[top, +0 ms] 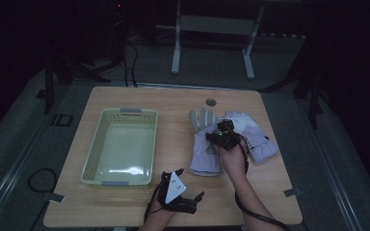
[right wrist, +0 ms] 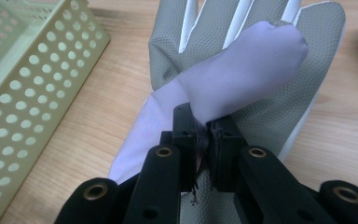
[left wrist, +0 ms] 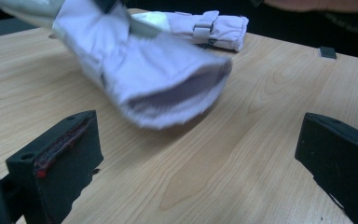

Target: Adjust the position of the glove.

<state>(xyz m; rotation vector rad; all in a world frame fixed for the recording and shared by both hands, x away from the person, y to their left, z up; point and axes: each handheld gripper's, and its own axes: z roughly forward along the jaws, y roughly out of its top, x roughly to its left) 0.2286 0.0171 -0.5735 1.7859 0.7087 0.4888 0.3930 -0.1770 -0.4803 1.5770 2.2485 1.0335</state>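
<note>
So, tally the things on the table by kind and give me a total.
Gloves: 2, the near glove pinched at its thumb by the right tongs, and the far glove beside it.
Baskets: 1, the pale green basket.
Tongs: 2, the right pair on the glove and the left tongs standing open near the table's front edge.
Total: 5

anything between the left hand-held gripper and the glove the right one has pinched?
Nothing: bare wooden table runs from the open left hand-held gripper to the lavender glove's cuff, seen in the left gripper view.
</note>
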